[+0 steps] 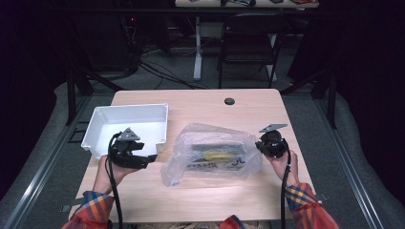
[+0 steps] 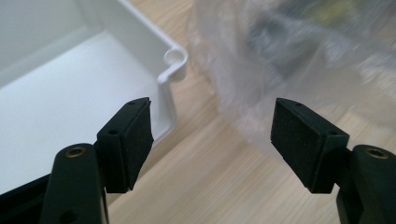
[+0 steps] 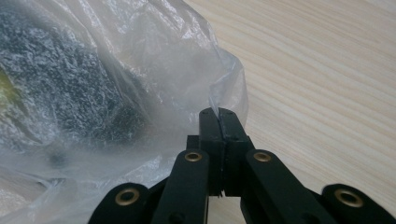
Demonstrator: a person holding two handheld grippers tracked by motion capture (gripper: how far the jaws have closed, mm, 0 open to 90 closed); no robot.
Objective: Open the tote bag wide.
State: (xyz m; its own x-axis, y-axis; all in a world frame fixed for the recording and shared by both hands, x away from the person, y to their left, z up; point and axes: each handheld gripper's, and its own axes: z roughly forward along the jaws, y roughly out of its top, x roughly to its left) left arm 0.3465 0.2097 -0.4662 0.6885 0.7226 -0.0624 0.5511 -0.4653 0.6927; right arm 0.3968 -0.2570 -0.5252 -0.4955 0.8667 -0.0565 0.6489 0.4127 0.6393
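Right hand-held gripper [image 3: 218, 114] on bag edge [image 3: 229, 70]

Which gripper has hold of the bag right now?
The right gripper: its jaws are shut on the bag edge. The left gripper is open, with nothing between its jaws.

Dim surroundings, lit tabletop, blurred close-ups

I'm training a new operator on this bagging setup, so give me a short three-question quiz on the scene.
1. True or false: the right claw is shut on the plastic bag.
2. What lies between the pads of the left claw? A) bag film B) the bin's rim C) nothing
3. Which side of the bag does the white bin sit on in the high view?

Key: 1 true, it pinches the bag's edge. 2 C, the pads stand apart over the wooden table. 3 The left side.
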